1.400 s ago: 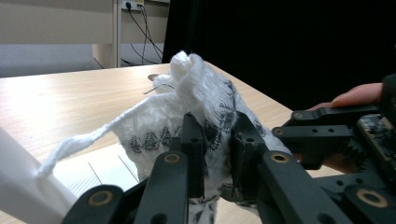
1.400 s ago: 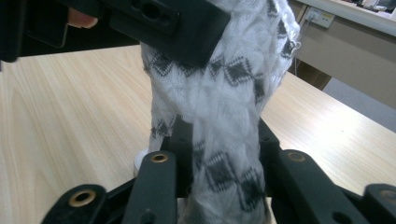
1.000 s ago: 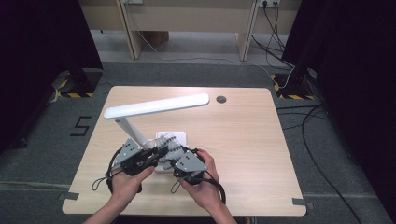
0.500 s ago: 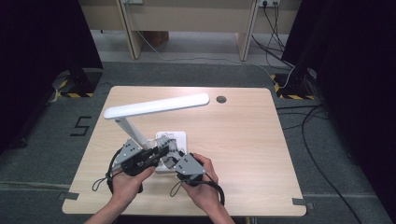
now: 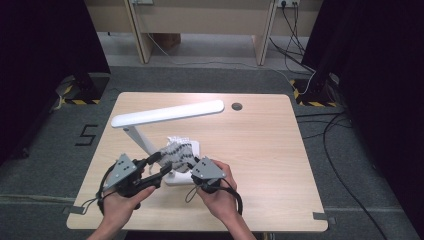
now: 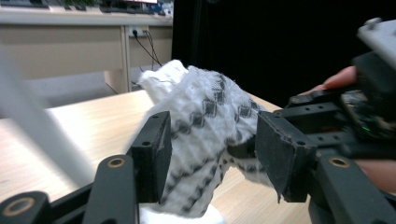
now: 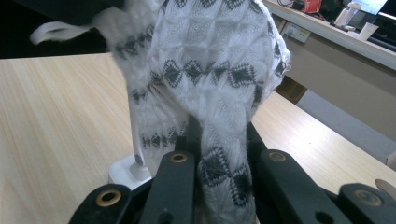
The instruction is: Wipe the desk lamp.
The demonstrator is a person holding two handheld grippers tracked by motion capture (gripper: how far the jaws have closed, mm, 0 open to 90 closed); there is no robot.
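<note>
One table (image 5: 260,150), one white desk lamp (image 5: 165,114), one patterned knitted cloth (image 5: 176,150) and two grippers.

My high view looks forward and down on the pale wooden counter (image 5: 260,150). Both tongs cameras sit very close, sharing with it the white knitted cloth with dark diamonds (image 5: 176,152) (image 6: 205,135) (image 7: 210,70).

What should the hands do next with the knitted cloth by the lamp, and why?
Probably the left gripper should close on the knitted cloth again at a new spot. Its jaws have just been opening and stand apart around the cloth without pressing it, while the right gripper is shut on the cloth, holding it up over the lamp's base.
</note>
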